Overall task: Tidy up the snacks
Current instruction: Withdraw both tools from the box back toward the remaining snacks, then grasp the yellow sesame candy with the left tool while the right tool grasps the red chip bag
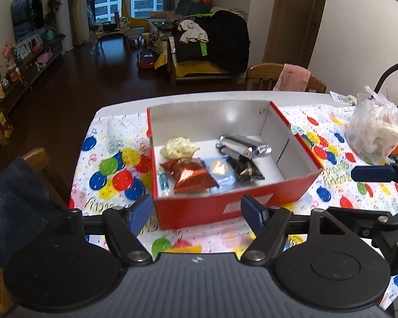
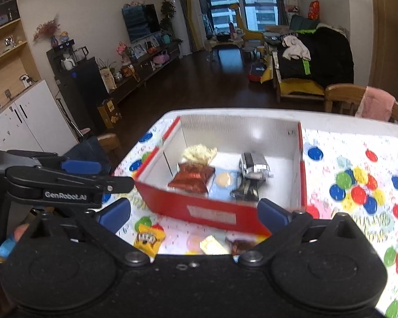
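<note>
Near the counter's [image 1: 114,107] far edge, the red box [image 1: 225,206] is collecting the snacks so they stay together; I am holding the left gripper [image 1: 196,213] and right gripper [image 2: 195,212] released, both empty, while loose packets [image 2: 148,239] are waiting at the near edge.

Red cardboard box [image 1: 225,206] with white inside, just past the blue-padded left tongs [image 1: 196,212]. Shiny red foil pouch [image 1: 192,176], pale yellow crinkly bag [image 1: 179,147], silver foil packs [image 1: 241,145] in it. White tablecloth with red, blue, green and yellow balloons [image 1: 114,172]. Yellow-orange snack packet [image 2: 148,239] between the right tongs' [image 2: 195,212] blue pads.
</note>
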`<state>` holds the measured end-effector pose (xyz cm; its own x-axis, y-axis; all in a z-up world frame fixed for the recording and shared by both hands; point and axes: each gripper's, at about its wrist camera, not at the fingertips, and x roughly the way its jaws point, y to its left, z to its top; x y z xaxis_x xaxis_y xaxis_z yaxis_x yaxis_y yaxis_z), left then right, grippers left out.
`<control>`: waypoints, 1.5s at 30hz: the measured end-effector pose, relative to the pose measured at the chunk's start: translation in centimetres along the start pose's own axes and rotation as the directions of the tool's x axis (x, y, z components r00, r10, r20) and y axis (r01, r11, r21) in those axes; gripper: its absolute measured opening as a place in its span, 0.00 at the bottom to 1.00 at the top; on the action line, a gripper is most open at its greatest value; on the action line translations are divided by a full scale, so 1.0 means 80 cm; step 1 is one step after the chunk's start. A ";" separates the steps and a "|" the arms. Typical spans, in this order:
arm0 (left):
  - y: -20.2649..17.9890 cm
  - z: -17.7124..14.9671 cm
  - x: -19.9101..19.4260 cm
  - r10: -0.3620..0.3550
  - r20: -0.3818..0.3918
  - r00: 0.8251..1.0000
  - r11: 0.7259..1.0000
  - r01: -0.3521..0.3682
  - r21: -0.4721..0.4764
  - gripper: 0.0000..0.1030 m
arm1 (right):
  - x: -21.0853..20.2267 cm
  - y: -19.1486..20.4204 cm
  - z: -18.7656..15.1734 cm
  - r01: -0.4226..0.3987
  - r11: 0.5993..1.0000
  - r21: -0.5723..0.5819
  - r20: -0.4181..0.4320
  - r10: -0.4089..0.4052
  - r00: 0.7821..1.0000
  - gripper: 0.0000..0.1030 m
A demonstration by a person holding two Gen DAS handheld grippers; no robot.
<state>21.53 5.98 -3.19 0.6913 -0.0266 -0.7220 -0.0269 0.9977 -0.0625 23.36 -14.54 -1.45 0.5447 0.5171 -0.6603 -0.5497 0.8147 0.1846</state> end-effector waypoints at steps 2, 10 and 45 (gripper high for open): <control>0.004 -0.011 -0.002 -0.002 0.002 1.000 1.000 0.002 -0.005 0.72 | 0.002 0.002 -0.011 0.007 1.000 0.008 -0.017 -0.007 1.000 0.99; 0.024 -0.054 -0.005 -0.014 -0.005 1.000 0.997 0.014 -0.080 0.81 | 0.016 0.007 -0.062 0.038 0.996 0.075 -0.097 -0.031 0.995 1.00; 0.025 -0.093 0.124 0.054 -0.333 0.941 0.995 -0.079 -0.063 0.81 | 0.135 0.022 -0.145 0.199 0.972 0.121 -0.417 -0.132 0.899 0.85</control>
<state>22.97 7.25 -15.61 0.4087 0.0080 -0.9126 -0.1268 0.9908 -0.0481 20.94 -10.57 -16.67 0.2987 0.2482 -0.9215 -0.3493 0.9270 0.1365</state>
